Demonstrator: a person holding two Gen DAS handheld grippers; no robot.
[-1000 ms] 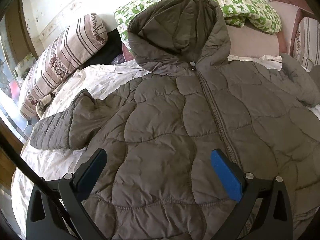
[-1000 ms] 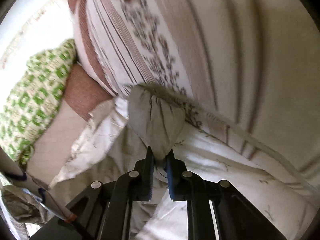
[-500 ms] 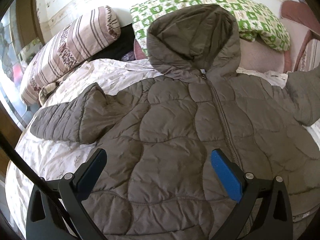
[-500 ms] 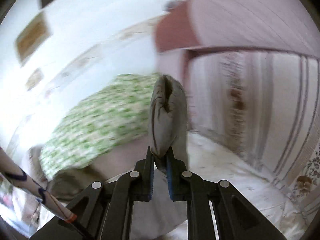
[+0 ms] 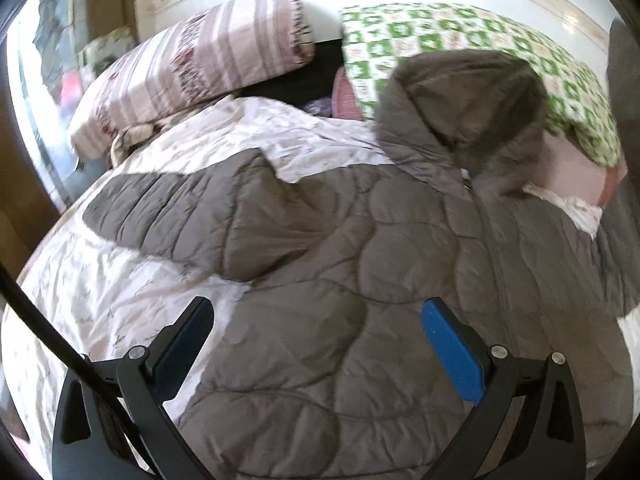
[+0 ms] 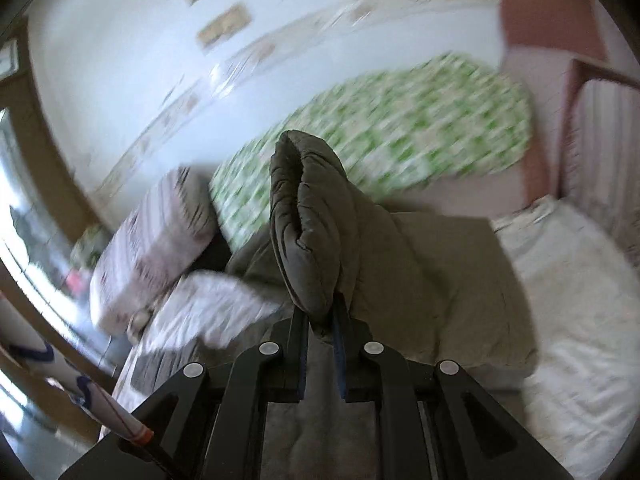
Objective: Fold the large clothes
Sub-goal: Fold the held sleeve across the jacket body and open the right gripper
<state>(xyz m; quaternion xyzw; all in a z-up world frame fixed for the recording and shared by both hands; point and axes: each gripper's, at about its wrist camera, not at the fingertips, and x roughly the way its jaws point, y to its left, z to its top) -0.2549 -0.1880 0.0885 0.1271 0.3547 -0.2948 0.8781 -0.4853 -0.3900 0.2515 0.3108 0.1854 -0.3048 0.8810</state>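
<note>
The right gripper (image 6: 320, 316) has its fingers clamped on the cuff of the jacket's sleeve (image 6: 308, 224), and the puffy cloth could slip out if it swings too fast. The left gripper (image 5: 316, 344) hangs with fingers wide apart over the gray jacket (image 5: 360, 280) lying on the bed (image 5: 100, 288). A second ago the sleeve lay low by the striped pillow (image 6: 152, 240); now it is up over the jacket.

Both wrist views close above the bed (image 5: 100, 280), angled down toward shared jacket (image 5: 340, 280) and green pillow (image 6: 420, 120).
</note>
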